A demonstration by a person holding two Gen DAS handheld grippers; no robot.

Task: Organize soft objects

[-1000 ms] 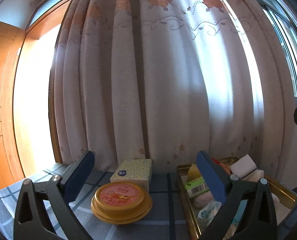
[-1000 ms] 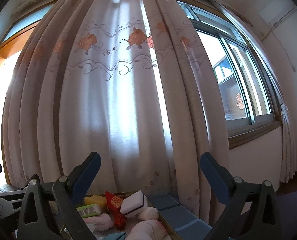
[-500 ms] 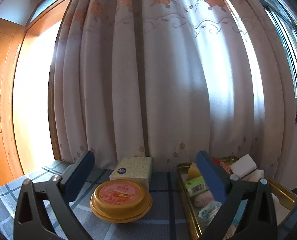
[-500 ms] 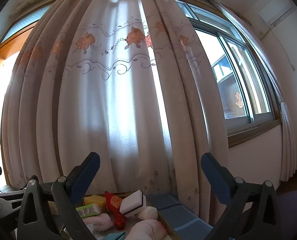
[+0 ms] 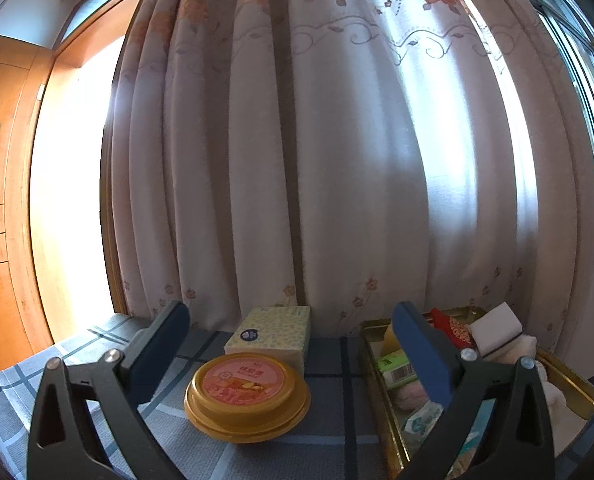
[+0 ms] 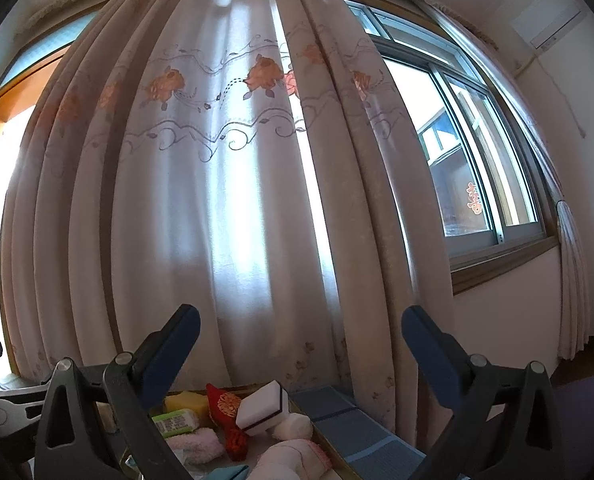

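Little has shifted since the earlier frames: both views sit slightly lower against the curtain. At 9 o'clock, the left gripper (image 5: pixel 289 344) hangs wide, holding nothing, above the blue plaid-covered bench (image 5: pixel 329 446). Between its fingers sits a round yellow lidded tub (image 5: pixel 247 394), touching a pale floral tissue box (image 5: pixel 271 330) at its 12 o'clock. At 3 o'clock the gold metal tray (image 5: pixel 573 384) holds soft objects: a white sponge block (image 6: pixel 263 406), a red embroidered pouch (image 6: pixel 225 404), a green packet (image 6: pixel 175 422) and a pink fluffy cloth (image 6: pixel 199 442). The right gripper (image 6: pixel 299 342) hovers wide and empty over the tray.
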